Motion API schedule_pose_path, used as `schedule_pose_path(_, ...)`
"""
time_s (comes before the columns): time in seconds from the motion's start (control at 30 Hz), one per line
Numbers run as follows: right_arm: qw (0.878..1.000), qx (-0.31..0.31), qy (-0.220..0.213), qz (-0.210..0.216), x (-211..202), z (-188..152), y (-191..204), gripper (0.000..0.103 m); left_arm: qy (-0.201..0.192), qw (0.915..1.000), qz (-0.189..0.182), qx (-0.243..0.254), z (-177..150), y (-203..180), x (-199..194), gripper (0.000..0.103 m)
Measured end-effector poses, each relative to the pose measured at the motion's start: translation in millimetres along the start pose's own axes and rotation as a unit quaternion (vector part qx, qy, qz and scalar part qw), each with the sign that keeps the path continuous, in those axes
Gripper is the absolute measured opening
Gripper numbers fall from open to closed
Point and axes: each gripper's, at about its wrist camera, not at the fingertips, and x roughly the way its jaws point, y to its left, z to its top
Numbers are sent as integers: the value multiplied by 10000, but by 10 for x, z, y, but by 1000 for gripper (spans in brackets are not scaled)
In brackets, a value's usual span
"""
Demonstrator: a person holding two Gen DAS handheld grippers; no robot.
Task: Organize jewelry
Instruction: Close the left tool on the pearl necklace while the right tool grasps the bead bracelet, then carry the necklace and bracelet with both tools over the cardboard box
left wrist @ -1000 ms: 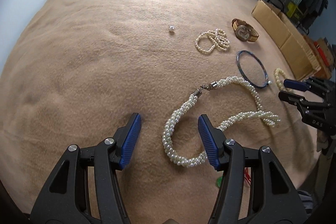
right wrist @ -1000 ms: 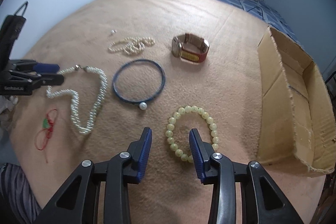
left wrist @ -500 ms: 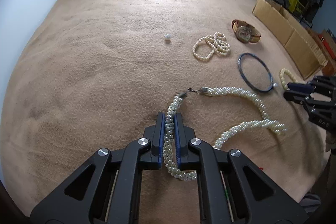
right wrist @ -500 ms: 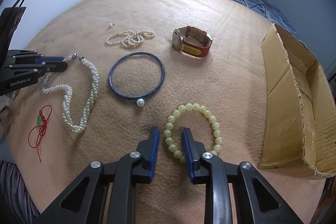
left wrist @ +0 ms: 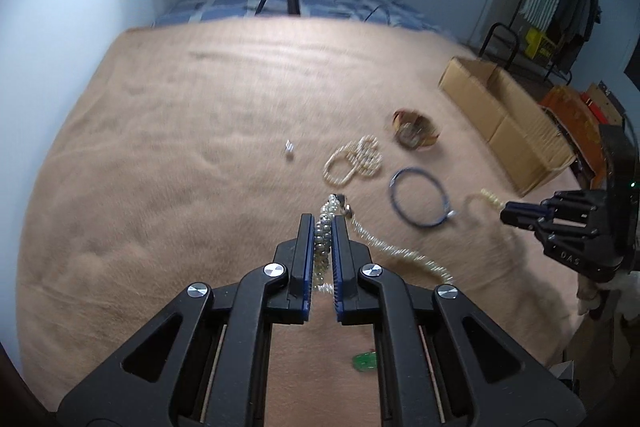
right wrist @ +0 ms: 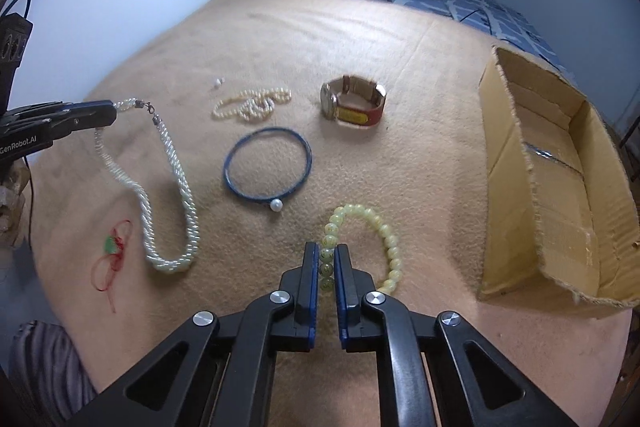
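My left gripper (left wrist: 323,223) is shut on one end of a twisted white pearl necklace (left wrist: 400,251) and holds it off the tan blanket. In the right wrist view the left gripper (right wrist: 108,115) is at the left edge. From it the necklace (right wrist: 176,171) hangs down to a loop that rests on the blanket. The jaws of my right gripper (right wrist: 326,251) are closing, and the pads press on the left side of a pale green bead bracelet (right wrist: 384,231). The left wrist view shows the right gripper (left wrist: 506,215) at the right, with the bracelet (left wrist: 486,195) at its tips.
On the blanket lie a blue bangle with a pearl (right wrist: 266,167), a wristwatch (right wrist: 352,103), a thin pearl strand (right wrist: 252,105), a small pearl stud (right wrist: 217,83) and a red cord with a green charm (right wrist: 112,251). An open cardboard box (right wrist: 560,187) stands at the right.
The left gripper shut on the pearl necklace and rose, lifting its end off the blanket. The right gripper closed from open onto the green bead bracelet.
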Motion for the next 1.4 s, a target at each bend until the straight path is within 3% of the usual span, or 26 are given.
schedule_pose_path(0.73, 9933, 536, -1012, 124, -1027, -171, -341, 5, -771, 9935, -509, 665, 723, -722, -656, 6)
schedule_pose_path(1.13, 9851, 812, -1484, -301, -1459, -154, -843, 5, -1169, 9829, -918, 1085, 1367, -1333, -730, 6)
schedule_pose_path(1.4, 9800, 997, -1600, -644, -1471, -62, -1205, 5, -1230, 9758, -1167, 1383, 1761, -1899, -493, 6)
